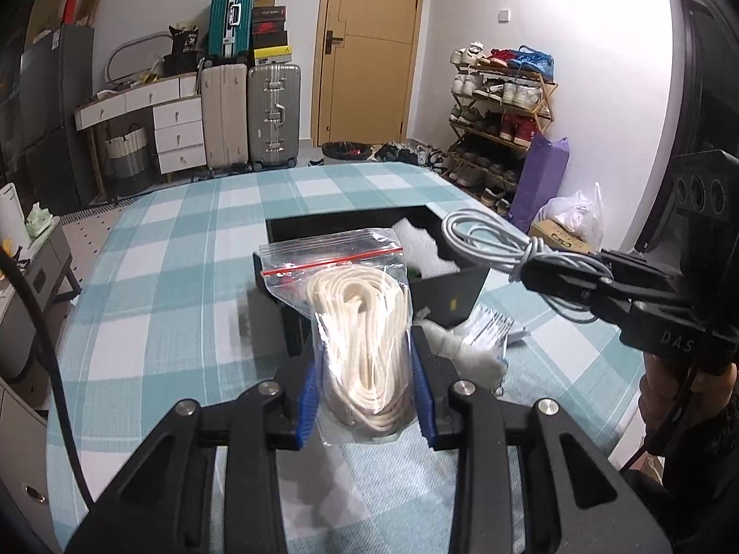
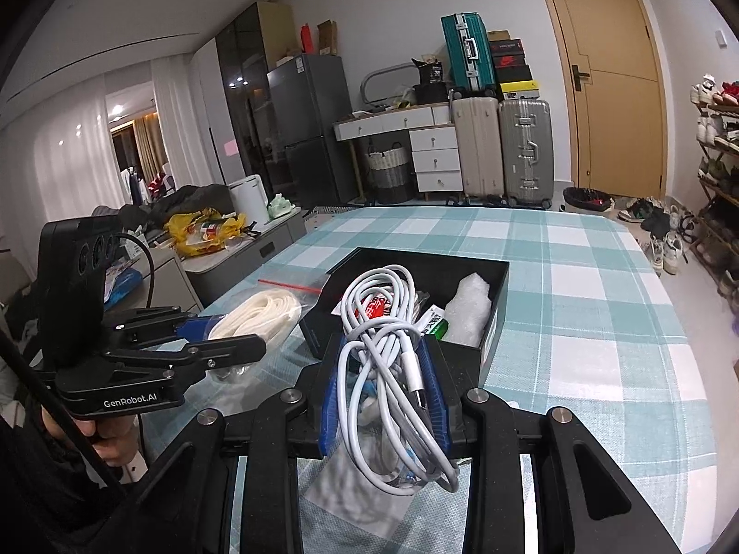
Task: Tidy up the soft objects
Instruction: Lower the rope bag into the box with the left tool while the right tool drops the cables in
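In the left wrist view my left gripper is shut on a clear zip bag of white rope, which stands upright between the blue pads. Just beyond it sits the open black box. My right gripper comes in from the right, holding a coiled white cable over the box's right side. In the right wrist view my right gripper is shut on the white cable, just in front of the black box. At the left, the left gripper holds the rope bag.
The box holds bubble wrap, a green packet and a red-printed packet. A white soft bundle and a flat packet lie on the teal checked tablecloth beside the box. Suitcases, drawers and a shoe rack stand beyond the table.
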Motion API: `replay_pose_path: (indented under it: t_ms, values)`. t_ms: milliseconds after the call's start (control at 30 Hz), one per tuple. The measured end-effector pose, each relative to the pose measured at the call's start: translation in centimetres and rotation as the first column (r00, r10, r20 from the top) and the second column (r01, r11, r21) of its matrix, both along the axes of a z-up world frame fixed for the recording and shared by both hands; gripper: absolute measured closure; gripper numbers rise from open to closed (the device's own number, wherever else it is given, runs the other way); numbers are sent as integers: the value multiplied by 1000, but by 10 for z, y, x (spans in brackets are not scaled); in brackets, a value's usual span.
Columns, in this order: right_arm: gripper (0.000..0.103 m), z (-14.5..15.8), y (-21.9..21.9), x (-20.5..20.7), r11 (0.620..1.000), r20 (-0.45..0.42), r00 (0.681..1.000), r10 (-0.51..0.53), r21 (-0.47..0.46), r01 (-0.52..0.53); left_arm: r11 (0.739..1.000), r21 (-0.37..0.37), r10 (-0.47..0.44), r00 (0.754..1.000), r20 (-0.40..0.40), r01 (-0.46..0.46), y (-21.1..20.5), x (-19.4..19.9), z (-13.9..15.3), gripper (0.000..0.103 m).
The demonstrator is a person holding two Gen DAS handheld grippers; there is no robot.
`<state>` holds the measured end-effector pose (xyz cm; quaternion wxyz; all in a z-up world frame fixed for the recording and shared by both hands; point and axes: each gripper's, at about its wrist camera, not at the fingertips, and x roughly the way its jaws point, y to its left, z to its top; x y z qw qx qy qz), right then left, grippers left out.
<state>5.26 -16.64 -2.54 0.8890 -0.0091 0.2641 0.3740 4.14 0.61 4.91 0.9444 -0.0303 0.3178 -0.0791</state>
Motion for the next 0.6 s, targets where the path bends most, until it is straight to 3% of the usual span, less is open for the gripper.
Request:
replay_pose_path:
  t_ms: [300, 600]
  values:
    - [72, 15, 0, 16, 999, -13, 999, -31, -16, 31, 1000, -9, 13, 1000, 12, -13, 6, 20, 10, 70]
    - [72, 10, 8, 40, 997, -64, 996, -60, -58, 56, 1000, -12, 17, 1000, -23, -17, 9, 44, 3, 70]
